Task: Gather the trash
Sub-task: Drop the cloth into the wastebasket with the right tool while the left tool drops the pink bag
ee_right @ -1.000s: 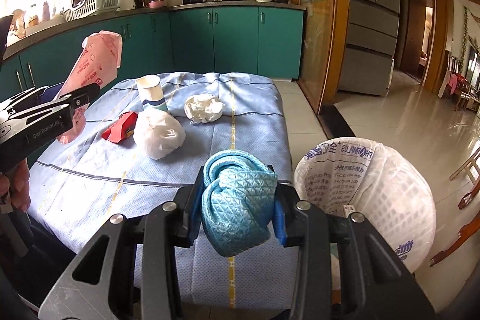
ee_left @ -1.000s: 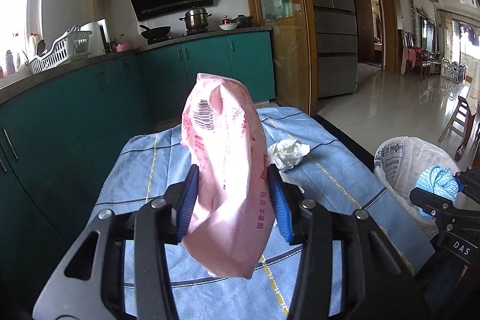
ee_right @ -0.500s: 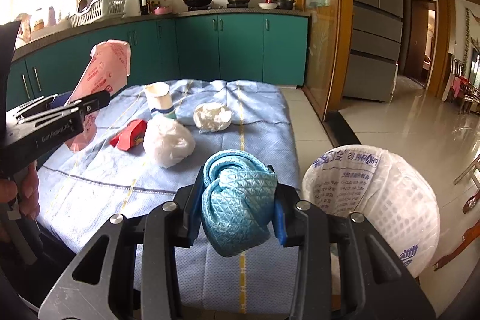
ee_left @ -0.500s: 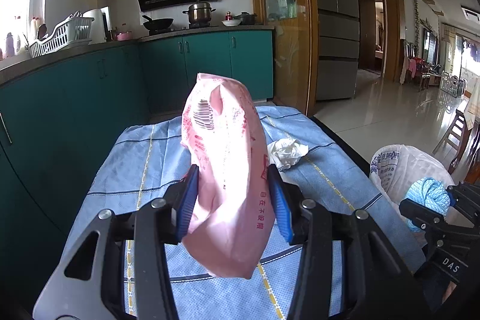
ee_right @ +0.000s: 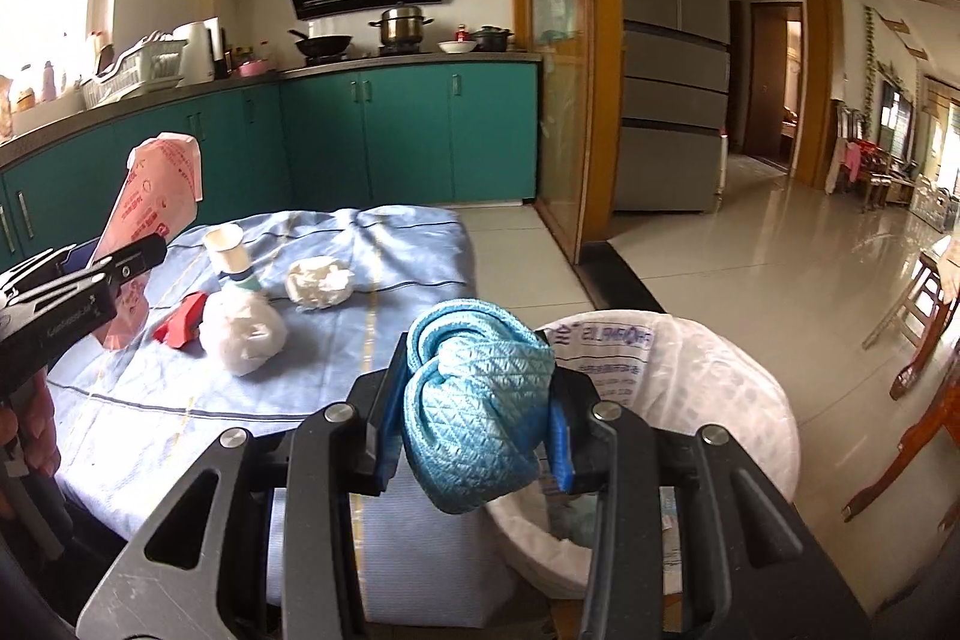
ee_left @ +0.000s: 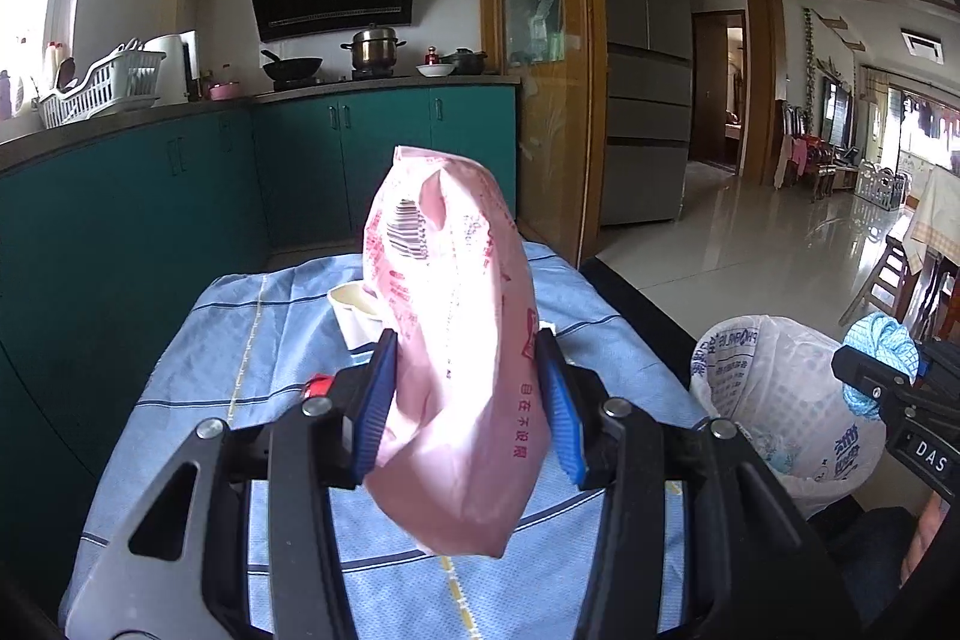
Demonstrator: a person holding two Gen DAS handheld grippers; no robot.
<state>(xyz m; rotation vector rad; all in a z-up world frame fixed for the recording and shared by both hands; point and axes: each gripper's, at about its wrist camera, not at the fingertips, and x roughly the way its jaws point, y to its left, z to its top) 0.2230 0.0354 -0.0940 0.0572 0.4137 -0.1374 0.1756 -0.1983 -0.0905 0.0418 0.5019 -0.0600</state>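
At table edge, right gripper pinches blue cloth over bin; left gripper pinches pink bag.

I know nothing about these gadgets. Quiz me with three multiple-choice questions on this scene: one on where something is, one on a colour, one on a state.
1. Where is the lined trash bin?
A. on the kitchen counter
B. on the floor beside the table
C. under the table

2. What colour is the bag in the left gripper?
A. pink
B. green
C. black

3. What is the right gripper doing?
A. hanging open and empty
B. clamping a paper cup
C. clamping a folded blue cloth

Answers:
1 B, the bin stands on the floor at the edge of the table.
2 A, the bag is pink with red print.
3 C, both pads press the cloth's sides.
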